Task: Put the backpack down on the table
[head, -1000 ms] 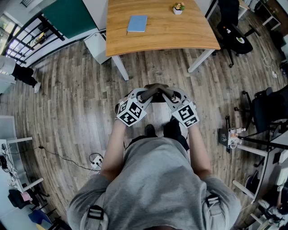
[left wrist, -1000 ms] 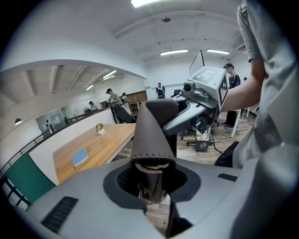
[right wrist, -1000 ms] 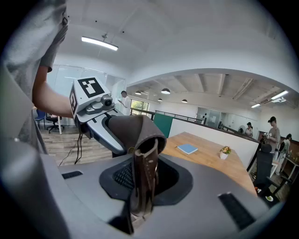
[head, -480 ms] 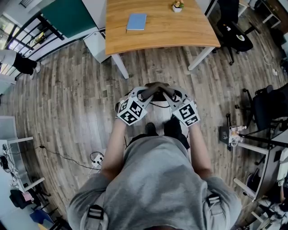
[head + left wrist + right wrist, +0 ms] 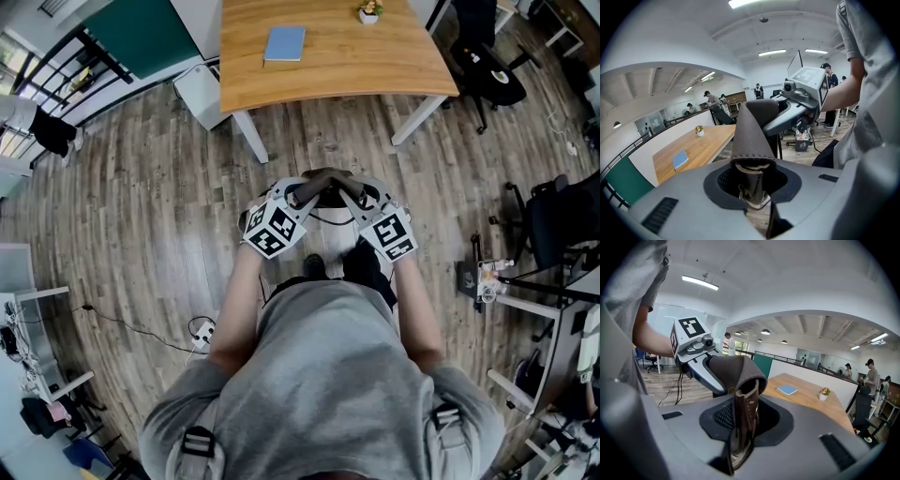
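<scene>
The backpack handle (image 5: 323,185) hangs in front of the person, well short of the table (image 5: 375,66), with the left gripper (image 5: 302,195) and right gripper (image 5: 354,199) each clamped on its brown strap. I judge nothing done yet: the carry to the table is left, then lowering it beside the blue book (image 5: 285,45).

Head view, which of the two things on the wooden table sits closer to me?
The blue book, lying flat toward the left; the small potted plant stands farther back, to its right.
</scene>
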